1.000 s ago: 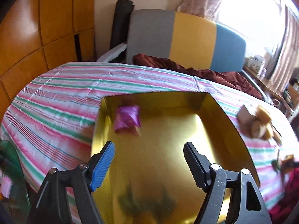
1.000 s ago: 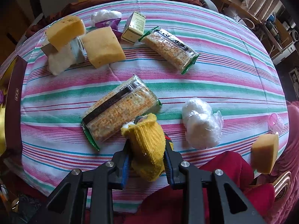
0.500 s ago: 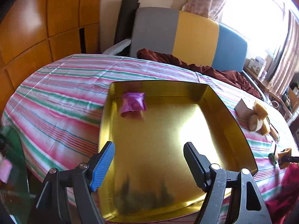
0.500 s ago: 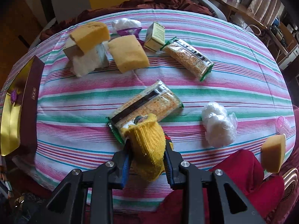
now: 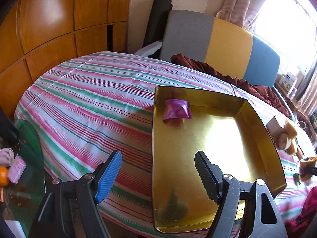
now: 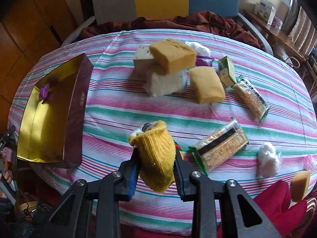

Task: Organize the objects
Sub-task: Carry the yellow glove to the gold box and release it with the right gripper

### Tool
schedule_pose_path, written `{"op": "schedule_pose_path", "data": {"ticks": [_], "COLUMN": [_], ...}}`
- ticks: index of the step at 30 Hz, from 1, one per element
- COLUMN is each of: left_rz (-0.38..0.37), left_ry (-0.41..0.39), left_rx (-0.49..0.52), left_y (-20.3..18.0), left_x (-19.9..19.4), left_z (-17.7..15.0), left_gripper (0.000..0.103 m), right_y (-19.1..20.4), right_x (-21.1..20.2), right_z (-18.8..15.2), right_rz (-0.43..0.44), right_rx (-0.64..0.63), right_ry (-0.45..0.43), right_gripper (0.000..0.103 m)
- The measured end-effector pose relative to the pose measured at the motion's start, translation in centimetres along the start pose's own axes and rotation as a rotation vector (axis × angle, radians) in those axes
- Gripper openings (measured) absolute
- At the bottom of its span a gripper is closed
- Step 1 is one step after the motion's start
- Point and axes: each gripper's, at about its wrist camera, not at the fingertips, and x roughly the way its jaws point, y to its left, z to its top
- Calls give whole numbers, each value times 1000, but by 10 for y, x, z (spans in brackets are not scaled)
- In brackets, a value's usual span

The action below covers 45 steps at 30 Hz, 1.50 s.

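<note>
Plainly, the box's (image 6: 79, 107) side mark is unreadable; right claw (image 6: 156, 156) grips a yellow sock (image 6: 158, 154), left claw (image 5: 157, 170) gapes.

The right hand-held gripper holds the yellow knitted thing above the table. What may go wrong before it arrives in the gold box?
1. The yellow knitted item is soft and sticks out well past the pads of the right hand-held gripper; it may sag and slip out.
2. The gold box has a raised wall on the near side; a low carry could catch on it and push the box.
3. The left hand-held gripper, open and empty, hangs over the box edge, so the two may collide.
</note>
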Motion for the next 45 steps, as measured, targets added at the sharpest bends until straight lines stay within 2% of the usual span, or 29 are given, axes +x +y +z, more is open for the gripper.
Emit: {"op": "schedule_pose_path", "data": {"ticks": [5, 11, 16, 21, 24, 25, 27, 29, 30, 36, 39, 45], "left_rz": [26, 50, 65, 80, 84, 87, 91, 92, 94, 80, 74, -2], "left_ry": [-16, -28, -62, -74, -68, -69, -73, -73, -72, -89, -102, -100], "left_rx": [-10, -48, -92, -136, -149, -150, -154, -157, -155, -86, -33, 73], "left_y": [9, 22, 35, 51, 56, 57, 58, 58, 58, 39, 25, -14], "left_x": [-4, -7, -13, -14, -11, -11, -11, -10, -10, -14, -16, -18], "left_z": [3, 7, 13, 15, 15, 15, 14, 14, 14, 11, 10, 6], "left_gripper": [77, 78, 81, 85, 86, 87, 90, 91, 91, 91, 91, 91], "right_y": [52, 132, 216, 290, 315, 319, 324, 322, 320, 285, 258, 191], "right_x": [-9, -4, 24, 66, 82, 85, 86, 85, 84, 68, 54, 30], "right_z": [16, 28, 29, 13, 2, -1, -6, -9, -9, -2, 2, 13], "right_rz": [103, 280, 420, 495, 537, 552, 575, 586, 588, 546, 520, 419], "right_rx": [-72, -192, -287, -366, -387, -395, -410, -412, -406, -340, -283, -129], "right_ry": [-59, -83, -27, 71, 115, 122, 133, 125, 117, 39, -17, -118], "right_gripper": [31, 31, 31, 34, 38, 45, 51, 66, 69, 70, 77, 78]}}
